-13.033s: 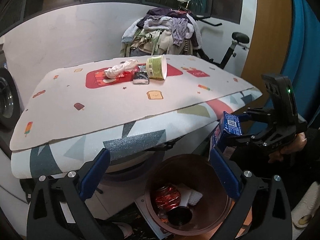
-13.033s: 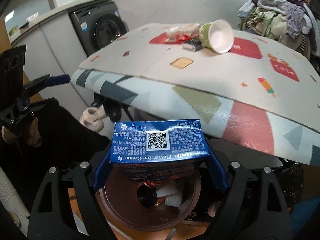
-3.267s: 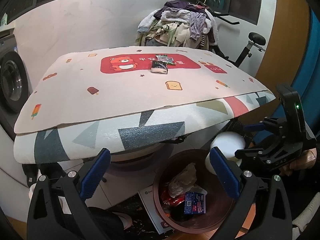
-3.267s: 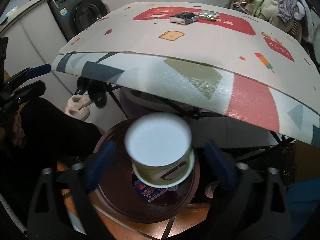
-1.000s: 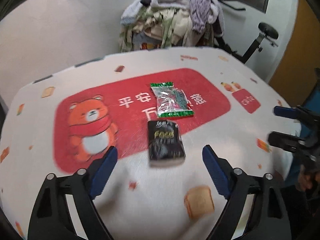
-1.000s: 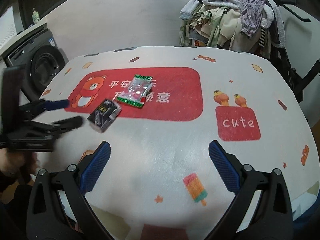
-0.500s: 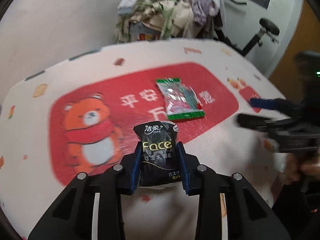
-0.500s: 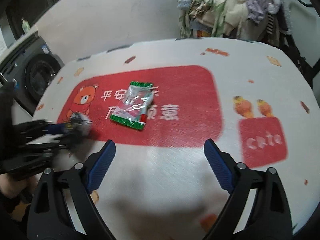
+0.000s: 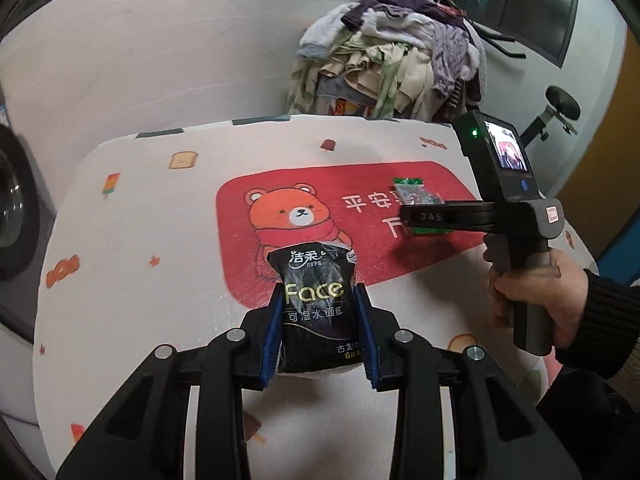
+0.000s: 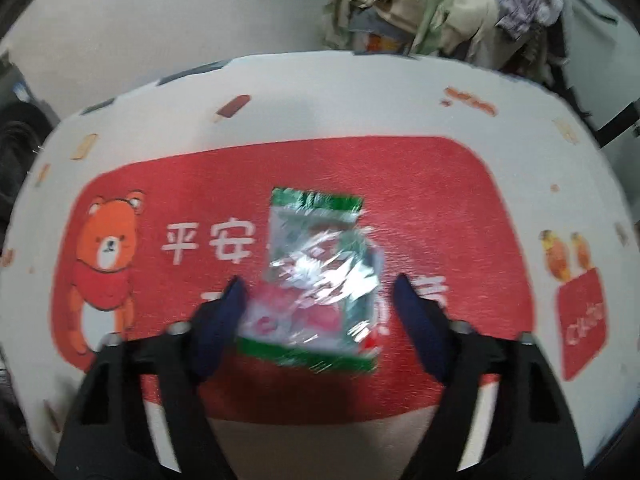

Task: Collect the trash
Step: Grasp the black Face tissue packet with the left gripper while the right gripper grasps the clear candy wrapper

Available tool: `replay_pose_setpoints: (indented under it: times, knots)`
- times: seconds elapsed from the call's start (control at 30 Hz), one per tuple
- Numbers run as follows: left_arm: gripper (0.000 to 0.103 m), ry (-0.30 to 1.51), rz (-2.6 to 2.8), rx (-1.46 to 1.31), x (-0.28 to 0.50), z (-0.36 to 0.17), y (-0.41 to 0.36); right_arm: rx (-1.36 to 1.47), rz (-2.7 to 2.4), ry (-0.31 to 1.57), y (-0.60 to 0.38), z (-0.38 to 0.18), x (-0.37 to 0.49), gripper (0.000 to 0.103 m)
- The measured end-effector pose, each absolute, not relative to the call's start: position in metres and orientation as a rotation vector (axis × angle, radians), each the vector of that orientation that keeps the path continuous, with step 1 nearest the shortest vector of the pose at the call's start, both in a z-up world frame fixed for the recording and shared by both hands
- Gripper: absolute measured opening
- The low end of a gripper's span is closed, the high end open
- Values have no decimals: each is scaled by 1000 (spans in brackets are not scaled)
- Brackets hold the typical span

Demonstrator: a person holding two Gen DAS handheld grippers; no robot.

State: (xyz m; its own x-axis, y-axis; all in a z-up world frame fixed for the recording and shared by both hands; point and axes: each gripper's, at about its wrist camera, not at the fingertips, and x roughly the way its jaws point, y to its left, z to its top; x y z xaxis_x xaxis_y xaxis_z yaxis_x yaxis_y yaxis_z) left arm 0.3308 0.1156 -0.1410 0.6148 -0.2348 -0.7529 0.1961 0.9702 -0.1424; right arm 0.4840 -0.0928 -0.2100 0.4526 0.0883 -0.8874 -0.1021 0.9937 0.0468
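My left tongs (image 9: 318,322) are clamped on the black tissue pack (image 9: 316,308), low in the frame's centre, lifted just off the table mat (image 9: 132,240). My right tongs (image 10: 316,320) are closing around the green wrapper (image 10: 316,276) lying mid-frame on the red patch, not yet pinching it. Next I judge: pinch, lift, carry both to a bin

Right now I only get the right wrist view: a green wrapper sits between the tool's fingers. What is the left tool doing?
Observer: The left tool is shut on a black tissue pack printed "Face".
Reviewer: How does my right tool look from that side?
Observer: The right tool, jaws closing, reaches over the green wrapper on the mat's red panel. A hand grips its handle.
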Motion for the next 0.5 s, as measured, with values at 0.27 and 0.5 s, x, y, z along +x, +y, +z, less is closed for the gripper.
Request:
replay_pose_setpoints:
  times: [0.27,0.5]
  knots:
    - [33,851,-286,-79,302,-132,102,20,228,1014,-127,-174,441,59]
    - [33,845,-334,-67,259,-127,73,0,302,935,-173,-140,375,59]
